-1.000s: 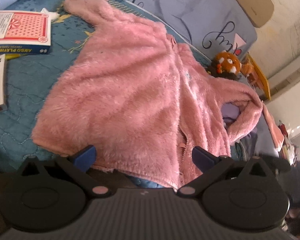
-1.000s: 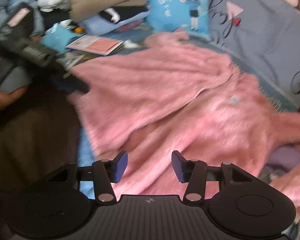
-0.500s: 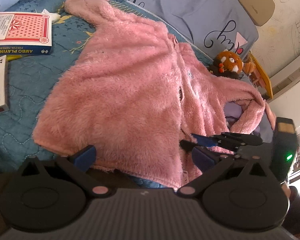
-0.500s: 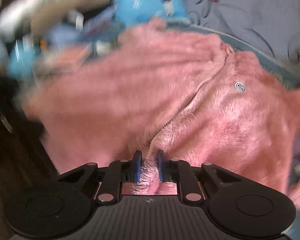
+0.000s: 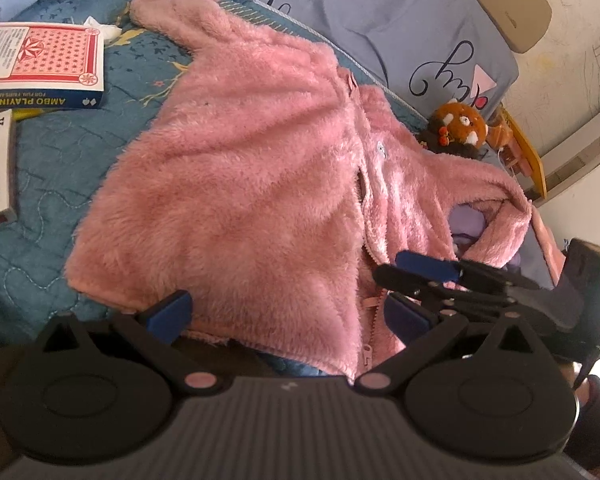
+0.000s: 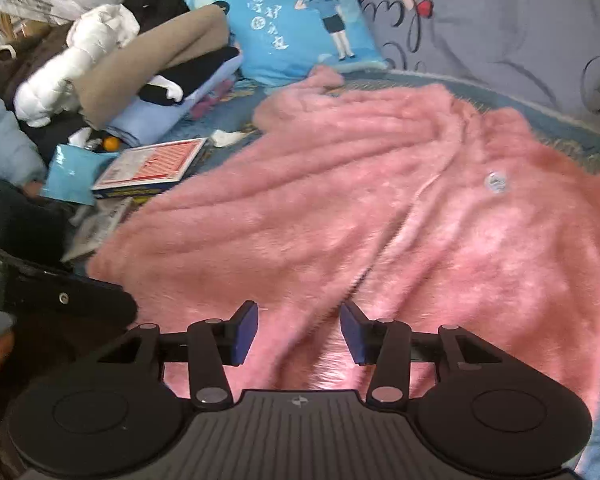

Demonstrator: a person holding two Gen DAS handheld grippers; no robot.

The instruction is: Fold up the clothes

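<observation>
Cluttered blue quilted bedding [image 5: 48, 184] carries my fluffy pink fleece zip jacket [image 5: 240, 184], spread flat ahead of both jaws. My left gripper [image 5: 286, 316] gapes wide over the hem; my right gripper [image 6: 298, 334] stands open, empty, above the zipper line. A shallow pinch in thick pile could slip mid-fold, I reckon.
</observation>
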